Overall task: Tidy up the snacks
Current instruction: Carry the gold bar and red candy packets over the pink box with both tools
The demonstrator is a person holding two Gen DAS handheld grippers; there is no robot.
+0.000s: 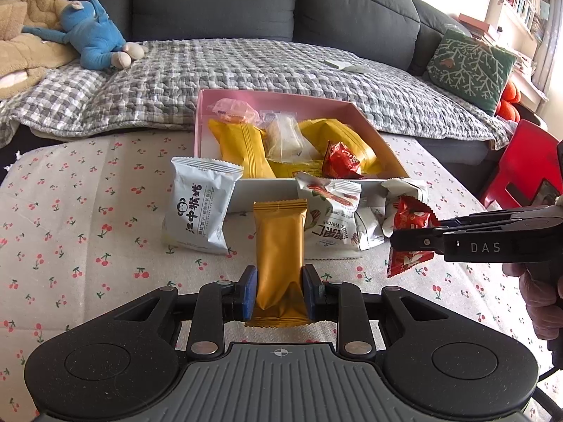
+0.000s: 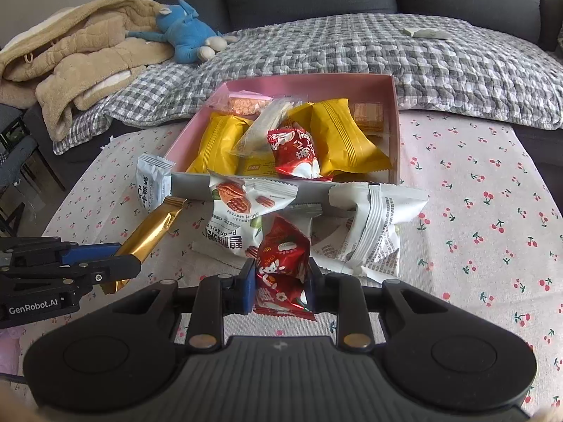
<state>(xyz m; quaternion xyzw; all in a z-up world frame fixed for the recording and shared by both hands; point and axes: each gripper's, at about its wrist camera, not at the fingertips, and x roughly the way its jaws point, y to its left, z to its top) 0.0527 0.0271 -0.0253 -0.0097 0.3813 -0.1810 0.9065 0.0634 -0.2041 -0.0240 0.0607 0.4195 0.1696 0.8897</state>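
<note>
Both claws loaded short of the pink box: left claw pinches gold wafer bar, long axis pointing boxward, right claw pinches red candy pack, nearer the box's front wall.

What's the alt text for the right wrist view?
The right tool grips a red snack packet above a cherry-print tablecloth, facing a pink box of snacks. At left, the left tool holds a gold bar wrapper.
</note>
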